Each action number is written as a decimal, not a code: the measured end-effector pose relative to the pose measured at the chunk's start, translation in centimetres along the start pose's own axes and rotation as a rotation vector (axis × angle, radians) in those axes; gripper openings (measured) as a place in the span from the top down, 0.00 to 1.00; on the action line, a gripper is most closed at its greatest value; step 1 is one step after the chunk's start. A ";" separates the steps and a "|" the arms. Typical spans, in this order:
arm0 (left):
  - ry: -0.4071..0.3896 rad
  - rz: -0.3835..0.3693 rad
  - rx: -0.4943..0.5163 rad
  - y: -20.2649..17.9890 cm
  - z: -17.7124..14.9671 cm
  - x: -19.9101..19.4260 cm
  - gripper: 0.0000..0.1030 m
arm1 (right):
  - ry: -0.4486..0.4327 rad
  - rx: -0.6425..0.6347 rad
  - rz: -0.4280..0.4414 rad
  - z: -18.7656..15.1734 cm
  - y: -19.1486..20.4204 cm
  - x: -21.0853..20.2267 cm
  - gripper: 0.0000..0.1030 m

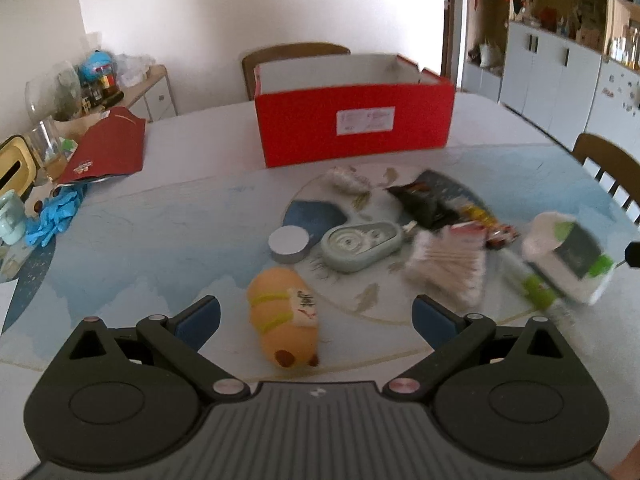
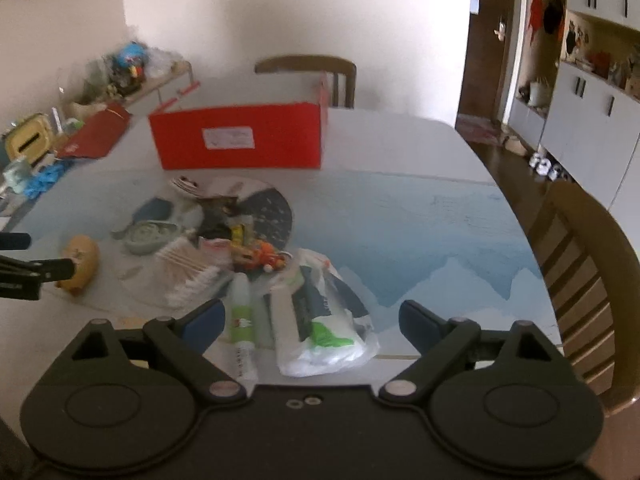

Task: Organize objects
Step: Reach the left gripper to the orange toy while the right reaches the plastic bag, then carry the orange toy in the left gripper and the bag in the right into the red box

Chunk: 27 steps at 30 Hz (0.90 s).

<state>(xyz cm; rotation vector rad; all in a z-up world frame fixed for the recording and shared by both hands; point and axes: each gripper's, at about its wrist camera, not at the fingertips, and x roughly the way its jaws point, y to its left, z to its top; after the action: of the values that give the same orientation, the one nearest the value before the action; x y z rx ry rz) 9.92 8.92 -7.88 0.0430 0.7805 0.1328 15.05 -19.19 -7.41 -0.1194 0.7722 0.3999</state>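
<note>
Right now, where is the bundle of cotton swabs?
In the left wrist view the cotton swabs lie on the table mat right of centre, between the grey-green tape dispenser and the white plastic-wrapped pack.

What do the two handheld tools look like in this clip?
Both match: the left tool and right tool have matte black bodies with ribbed centres, two round black discs, black linkage arms on silver pivot pins, and blue finger pads. No cables, sleeves or hands show.

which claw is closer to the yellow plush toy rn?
Left. The left claw is open around the yellow plush toy, not touching it; the right claw straddles a plastic-wrapped pack further right.
</note>
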 end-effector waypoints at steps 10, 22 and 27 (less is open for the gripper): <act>0.116 0.005 -0.023 2.6 -0.6 5.2 0.15 | 0.121 0.021 -0.031 -0.2 -1.4 5.4 0.24; 0.167 -0.056 -0.029 2.9 -0.8 6.5 0.54 | 0.157 0.050 -0.018 -0.2 -1.8 6.7 0.57; 0.164 -0.068 -0.022 2.9 -0.8 6.4 0.57 | 0.136 0.037 -0.027 0.1 -1.3 6.1 0.79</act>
<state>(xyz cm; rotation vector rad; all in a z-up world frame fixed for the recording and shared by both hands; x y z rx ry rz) 13.56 12.62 -12.64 -0.0159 0.9435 0.0808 19.58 -18.52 -11.63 -0.1229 0.9103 0.3543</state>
